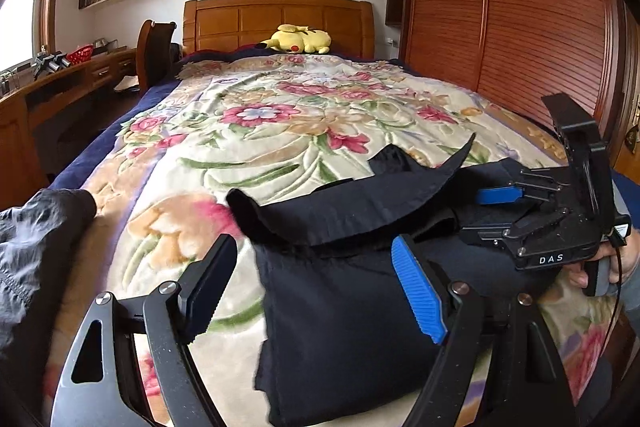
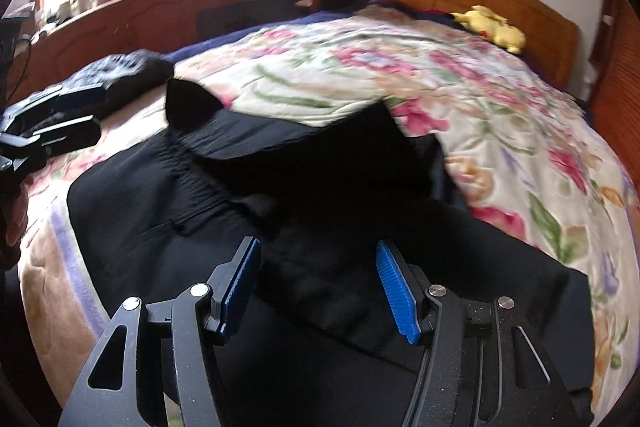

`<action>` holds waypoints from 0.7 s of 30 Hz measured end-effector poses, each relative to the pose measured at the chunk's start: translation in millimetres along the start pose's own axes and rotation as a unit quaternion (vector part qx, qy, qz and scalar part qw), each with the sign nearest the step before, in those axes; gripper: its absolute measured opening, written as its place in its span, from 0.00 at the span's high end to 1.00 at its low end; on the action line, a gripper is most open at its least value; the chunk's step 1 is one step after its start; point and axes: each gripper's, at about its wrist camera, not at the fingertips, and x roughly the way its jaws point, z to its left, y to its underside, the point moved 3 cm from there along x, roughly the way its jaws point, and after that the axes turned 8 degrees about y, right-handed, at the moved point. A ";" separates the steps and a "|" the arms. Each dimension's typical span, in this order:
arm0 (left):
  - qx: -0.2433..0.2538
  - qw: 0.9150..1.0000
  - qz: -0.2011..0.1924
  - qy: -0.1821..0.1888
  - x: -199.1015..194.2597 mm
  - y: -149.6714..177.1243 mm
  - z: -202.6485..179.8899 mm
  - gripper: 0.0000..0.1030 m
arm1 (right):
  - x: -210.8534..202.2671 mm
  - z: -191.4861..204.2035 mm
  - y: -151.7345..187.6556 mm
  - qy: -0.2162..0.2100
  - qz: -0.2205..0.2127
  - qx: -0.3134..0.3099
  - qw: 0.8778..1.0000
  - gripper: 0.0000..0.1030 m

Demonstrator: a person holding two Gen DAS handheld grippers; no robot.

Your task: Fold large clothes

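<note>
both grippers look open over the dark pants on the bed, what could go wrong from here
1. The upper flap of the black garment curls up at its edge instead of lying flat; it may spring back and spoil the fold.
2. The left gripper and right gripper stand open with nothing held, so a hasty regrasp could pinch several layers, or the floral blanket underneath.
3. The grippers sit close together in the left wrist view and could knock each other.

Counts — two grippers: left gripper (image 1: 320,283), right gripper (image 2: 318,291). One dark garment (image 1: 344,307) beneath both claws; one grey jacket (image 1: 36,239) left of the left claw. Far ahead — one yellow plush toy (image 1: 298,39), one chair (image 1: 154,47).
</note>
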 end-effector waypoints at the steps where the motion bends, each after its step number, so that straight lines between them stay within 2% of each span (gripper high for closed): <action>1: 0.000 1.000 0.002 -0.002 0.8 0.6 1.5 0.22 | 3.9 3.5 -1.4 0.002 0.007 -0.010 1.000 0.40; 6: -0.004 1.000 0.006 0.003 -0.7 3.6 9.6 0.22 | 22.7 0.4 -13.9 0.051 0.032 -0.045 0.997 0.41; 8: -0.005 1.000 0.002 0.001 -1.6 3.1 11.0 0.22 | 25.7 -0.9 -21.2 0.054 0.039 -0.060 0.996 0.71; 10: -0.009 1.000 -0.003 0.004 -3.1 2.3 14.0 0.22 | 31.9 1.2 -28.4 0.064 0.047 -0.085 0.993 0.97; 15: -0.019 1.000 -0.004 0.009 -1.9 1.7 18.0 0.22 | 40.7 -3.7 -55.2 0.092 0.033 -0.104 0.990 0.97; 19: -0.019 1.000 -0.002 0.010 -0.5 3.0 15.9 0.22 | 56.0 -23.3 -84.2 0.139 0.016 -0.090 0.986 0.97; 21: -0.017 1.000 -0.001 0.011 -0.2 3.3 14.5 0.22 | 63.8 -24.8 -93.2 0.145 0.005 -0.075 0.987 0.97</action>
